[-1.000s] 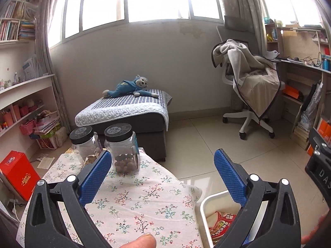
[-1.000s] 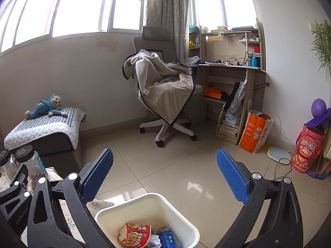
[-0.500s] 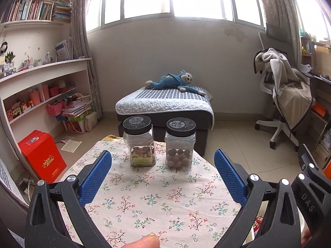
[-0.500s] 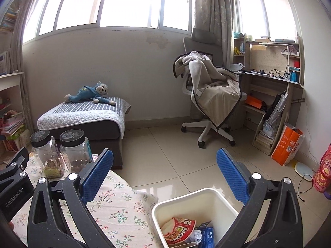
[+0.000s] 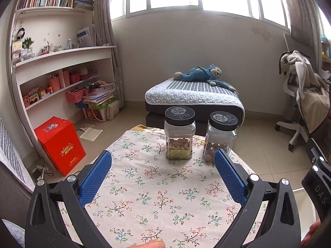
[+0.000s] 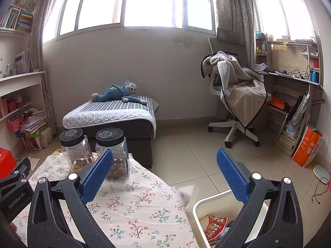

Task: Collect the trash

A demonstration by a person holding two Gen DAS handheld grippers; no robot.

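Both grippers are released, jaws wide apart and holding nothing: the left gripper [image 5: 163,169] hangs over the floral cloth [image 5: 157,194] at frame centre, the right gripper [image 6: 164,168] at lower centre. The trash, a red wrapper [image 6: 215,224], lies in the white bin [image 6: 198,208] at lower right, beside the cloth. 2 jars [image 5: 179,133] stand just above centre.

The left gripper [image 5: 162,165] is hanging with its blue-padded jaws spread wide apart, gripping nothing. The right gripper [image 6: 164,165] is hanging just to its right, jaws equally wide and empty, both pointing toward the far wall.
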